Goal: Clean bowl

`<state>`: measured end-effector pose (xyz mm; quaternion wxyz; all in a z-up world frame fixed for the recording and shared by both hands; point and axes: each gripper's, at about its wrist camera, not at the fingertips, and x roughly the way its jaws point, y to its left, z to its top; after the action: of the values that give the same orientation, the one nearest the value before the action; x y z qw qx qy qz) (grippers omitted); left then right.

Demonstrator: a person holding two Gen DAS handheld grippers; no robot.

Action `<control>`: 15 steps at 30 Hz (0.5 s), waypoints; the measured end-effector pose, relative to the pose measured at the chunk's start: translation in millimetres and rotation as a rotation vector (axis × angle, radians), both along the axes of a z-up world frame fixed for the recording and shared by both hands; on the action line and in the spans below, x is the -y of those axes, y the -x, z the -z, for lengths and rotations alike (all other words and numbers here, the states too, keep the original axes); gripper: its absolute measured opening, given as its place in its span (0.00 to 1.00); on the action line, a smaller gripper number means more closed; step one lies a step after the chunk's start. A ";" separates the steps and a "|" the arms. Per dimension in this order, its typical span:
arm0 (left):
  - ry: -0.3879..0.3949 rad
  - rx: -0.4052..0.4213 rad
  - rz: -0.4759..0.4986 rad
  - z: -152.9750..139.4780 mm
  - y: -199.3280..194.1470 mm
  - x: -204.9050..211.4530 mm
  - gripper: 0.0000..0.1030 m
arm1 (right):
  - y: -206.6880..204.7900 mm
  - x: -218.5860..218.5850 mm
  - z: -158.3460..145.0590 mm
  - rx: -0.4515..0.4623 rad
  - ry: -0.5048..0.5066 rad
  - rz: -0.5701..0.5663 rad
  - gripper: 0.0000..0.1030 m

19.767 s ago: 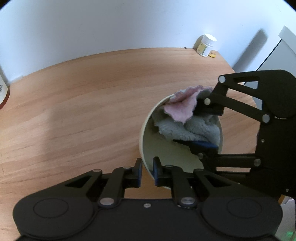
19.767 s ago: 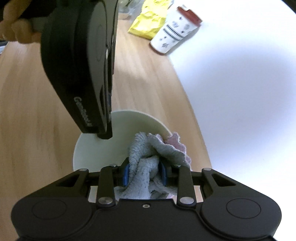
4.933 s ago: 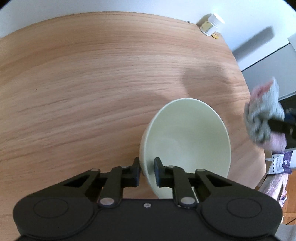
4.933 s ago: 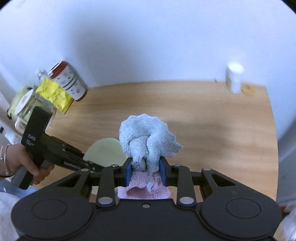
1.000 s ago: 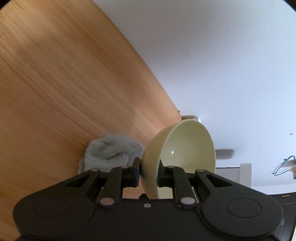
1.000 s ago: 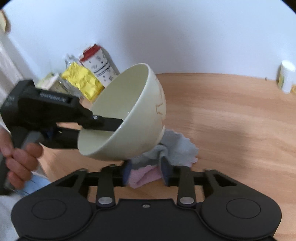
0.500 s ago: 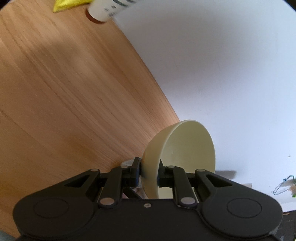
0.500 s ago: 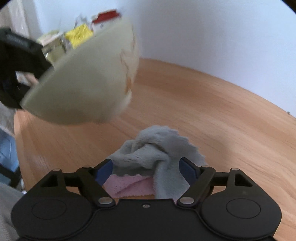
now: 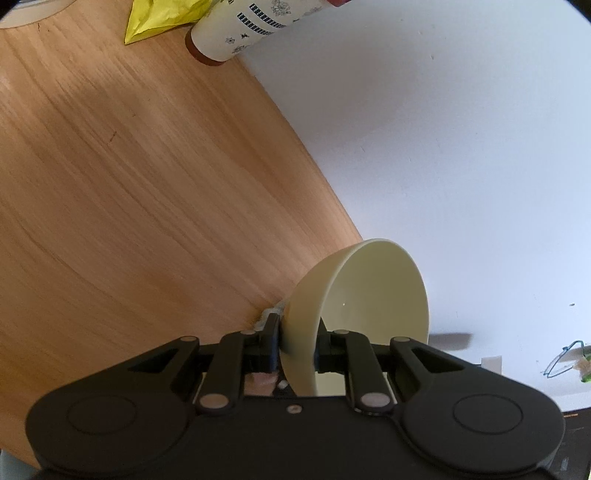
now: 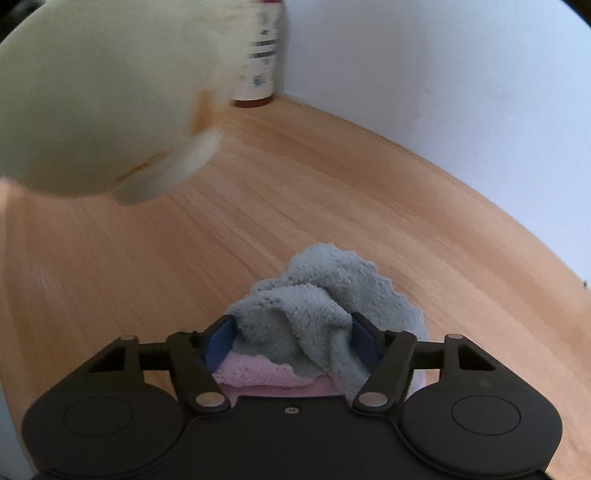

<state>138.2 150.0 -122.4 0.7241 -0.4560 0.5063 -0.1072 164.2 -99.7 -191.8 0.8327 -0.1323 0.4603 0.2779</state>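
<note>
In our left gripper (image 9: 297, 350) we hold the pale green bowl (image 9: 373, 306) by its rim, the jaws nearly together with one finger outside the wall and one inside. The bowl is tipped on edge and lifted clear of the wooden table (image 9: 129, 184). From the right wrist camera it looms blurred at ten o'clock, with brownish streaks on its outer wall near the foot.

We judge the bowl stiff, smooth and likely breakable. A pinch on a thin rim lets it swing or slip, so the hold should stay deep over the rim, and the wiping push should go toward the gripper rather than away from it.

Further along the table, at twelve o'clock in the left view, stand a patterned paper cup (image 9: 251, 26) and a yellow packet (image 9: 159, 16), well apart from the work.

Our right gripper (image 10: 293, 341) is closing. The grey and pink cloth (image 10: 314, 306) lies bunched on the table between its blue pads (image 10: 218, 339), which appear to be meeting its sides; how firmly, we cannot tell. The cloth is soft, light and compressible. We would take it through the thick middle of the bunch, so a good wad stands out beyond the fingertips to wipe those streaks.
</note>
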 end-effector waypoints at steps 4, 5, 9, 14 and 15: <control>0.007 -0.001 0.016 0.7 0.8 -3.5 0.15 | -13.0 19.4 -8.4 -0.091 -0.101 0.150 0.27; 0.006 -0.001 0.023 1.1 0.2 -3.5 0.15 | -16.5 24.8 -11.4 -0.118 -0.145 0.190 0.24; 0.005 0.001 0.046 2.6 -0.9 -4.6 0.15 | -11.6 81.2 -41.6 -0.218 -0.546 0.441 0.24; 0.024 0.019 0.084 10.6 -8.0 -0.2 0.15 | 9.0 113.3 -58.5 -0.244 -0.862 0.624 0.24; 0.023 0.021 0.093 11.4 -9.6 1.1 0.15 | 7.9 113.9 -55.2 -0.261 -0.908 0.651 0.24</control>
<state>147.7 148.9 -133.8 0.7185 -0.4389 0.5180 -0.1514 156.2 -213.6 -136.6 0.7848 0.4229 0.4109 0.1910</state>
